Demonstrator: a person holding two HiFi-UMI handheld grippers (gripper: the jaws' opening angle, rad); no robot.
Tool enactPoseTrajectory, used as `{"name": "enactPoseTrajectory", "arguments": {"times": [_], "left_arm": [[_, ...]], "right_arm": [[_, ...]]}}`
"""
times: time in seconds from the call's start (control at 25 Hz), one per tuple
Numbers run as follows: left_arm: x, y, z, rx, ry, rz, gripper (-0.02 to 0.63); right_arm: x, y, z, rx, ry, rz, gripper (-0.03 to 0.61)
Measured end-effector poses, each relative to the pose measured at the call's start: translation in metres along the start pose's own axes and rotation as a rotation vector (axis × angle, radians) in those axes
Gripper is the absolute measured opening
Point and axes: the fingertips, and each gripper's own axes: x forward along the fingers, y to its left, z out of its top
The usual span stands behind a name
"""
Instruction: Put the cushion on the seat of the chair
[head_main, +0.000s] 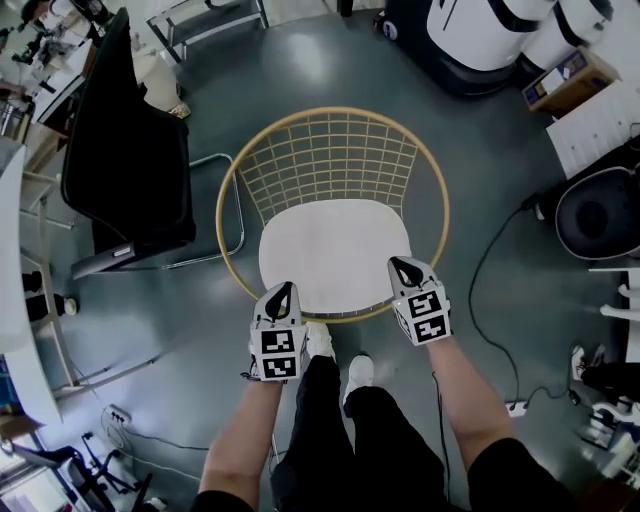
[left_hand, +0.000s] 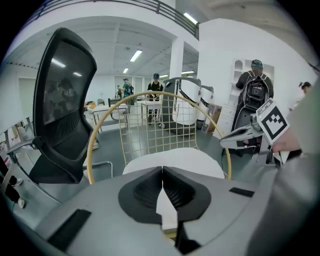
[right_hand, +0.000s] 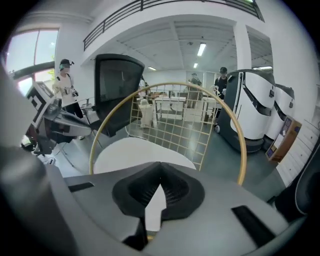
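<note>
Nearest, the person's white shoes (head_main: 318, 340) sit just short of the chair. L gripper (head_main: 284, 290) and R gripper (head_main: 401, 265) hover over the front edge of the cushion (head_main: 335, 250), one per corner. Both have jaws pressed together w/ nothing between; the white seen past the pads is the cushion beyond, not a grip. The cushion lies flat on the seat of the gold wire chair (head_main: 330, 113), square w/ the backrest, so placement looks done. Corner spacing prob. suits keeping a floppy pad level. Black office chair (head_main: 125, 150) stands beside on the left, white machines (head_main: 480, 30) further back.
</note>
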Motion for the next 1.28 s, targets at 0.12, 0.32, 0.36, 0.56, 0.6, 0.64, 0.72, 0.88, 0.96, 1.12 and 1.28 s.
{"name": "enactPoseTrajectory", "arguments": {"times": [0.12,0.32,0.36,0.56,0.6,0.64,0.72,0.88,0.96,1.12,1.28], "left_arm": [[-0.032,-0.011,0.020,-0.015,-0.029,-0.012,0.018],[-0.088,-0.028,0.061,-0.027,-0.089,-0.030,0.017],[-0.101,-0.032,0.069,-0.025,-0.099,-0.032,0.017],[-0.170,-0.059,0.099,-0.020,-0.147,-0.058,0.017],[-0.183,-0.065,0.105,-0.017,-0.155,-0.060,0.017],[-0.196,-0.071,0.109,-0.013,-0.161,-0.061,0.017],[-0.221,-0.083,0.116,-0.007,-0.175,-0.061,0.017],[-0.264,-0.105,0.131,0.010,-0.218,-0.050,0.017],[-0.287,-0.115,0.135,0.023,-0.238,-0.047,0.017],[-0.327,-0.130,0.135,0.059,-0.267,-0.052,0.017],[-0.356,-0.140,0.125,0.069,-0.281,-0.056,0.017]], "right_arm": [[-0.029,0.020,0.020,-0.034,-0.006,0.048,0.012],[-0.083,0.043,0.066,-0.056,-0.059,0.101,0.012],[-0.095,0.048,0.076,-0.056,-0.074,0.109,0.012],[-0.169,0.066,0.120,-0.019,-0.161,0.135,0.012],[-0.184,0.069,0.128,-0.016,-0.179,0.139,0.012],[-0.199,0.071,0.133,-0.016,-0.193,0.143,0.012],[-0.228,0.076,0.140,-0.028,-0.215,0.149,0.012],[-0.279,0.078,0.148,-0.051,-0.256,0.149,0.012],[-0.302,0.081,0.147,-0.059,-0.269,0.151,0.012],[-0.336,0.094,0.143,-0.055,-0.292,0.154,0.012],[-0.363,0.110,0.138,-0.051,-0.312,0.157,0.012]]}}
